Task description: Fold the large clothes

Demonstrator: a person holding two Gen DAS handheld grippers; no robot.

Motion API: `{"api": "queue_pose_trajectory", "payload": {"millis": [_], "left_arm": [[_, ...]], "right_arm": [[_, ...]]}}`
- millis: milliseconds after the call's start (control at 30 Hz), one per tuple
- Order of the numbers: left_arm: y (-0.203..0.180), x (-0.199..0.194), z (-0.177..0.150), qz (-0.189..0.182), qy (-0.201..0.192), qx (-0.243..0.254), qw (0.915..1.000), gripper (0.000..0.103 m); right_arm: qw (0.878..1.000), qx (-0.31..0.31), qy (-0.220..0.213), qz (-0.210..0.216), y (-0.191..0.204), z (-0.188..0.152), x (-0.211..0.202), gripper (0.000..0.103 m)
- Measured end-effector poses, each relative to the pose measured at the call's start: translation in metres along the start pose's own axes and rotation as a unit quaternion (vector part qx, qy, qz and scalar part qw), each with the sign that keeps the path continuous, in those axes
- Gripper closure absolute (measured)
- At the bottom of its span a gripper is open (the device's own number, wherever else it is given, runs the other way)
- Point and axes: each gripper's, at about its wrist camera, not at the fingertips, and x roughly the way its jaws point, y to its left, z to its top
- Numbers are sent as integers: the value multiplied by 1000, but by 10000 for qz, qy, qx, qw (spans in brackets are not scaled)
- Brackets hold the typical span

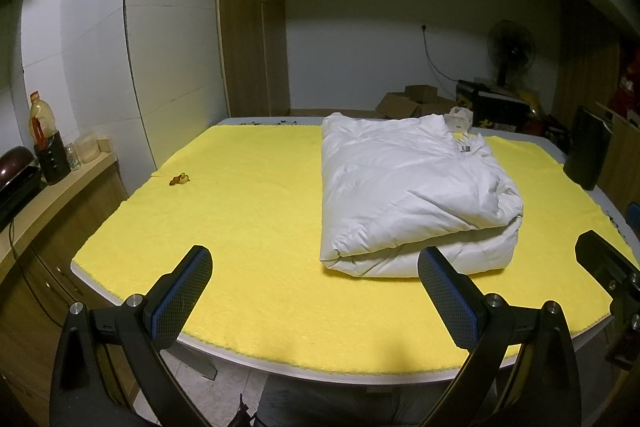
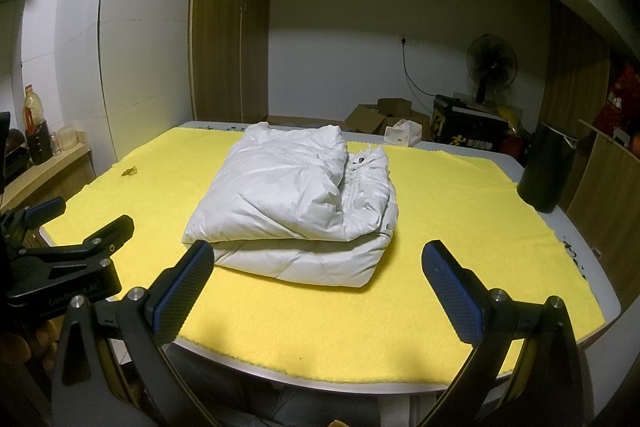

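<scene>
A white padded jacket lies folded into a thick rectangular bundle on the yellow cloth covering the table; it also shows in the right wrist view. My left gripper is open and empty, held over the table's near edge, to the left of the bundle. My right gripper is open and empty, just in front of the bundle's near edge. Each gripper shows at the side of the other's view.
A small brown scrap lies on the cloth at the far left. A black cylinder stands at the table's right edge. A side counter with an oil bottle and jars runs along the left. Boxes and a fan stand behind.
</scene>
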Motion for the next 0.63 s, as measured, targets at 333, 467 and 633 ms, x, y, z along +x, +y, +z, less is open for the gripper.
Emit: {"api": "queue_pose_trajectory", "payload": {"millis": [333, 467, 633], "left_arm": [[1, 3, 0, -27, 81, -8, 10000, 0], [3, 5, 1, -38, 94, -36, 9999, 0], [7, 5, 1, 35, 11, -102, 9999, 0]], "right_arm": [[10000, -4, 29, 0, 0, -3, 0, 0], [10000, -5, 32, -1, 0, -3, 0, 0], [10000, -7, 33, -3, 0, -3, 0, 0]]}}
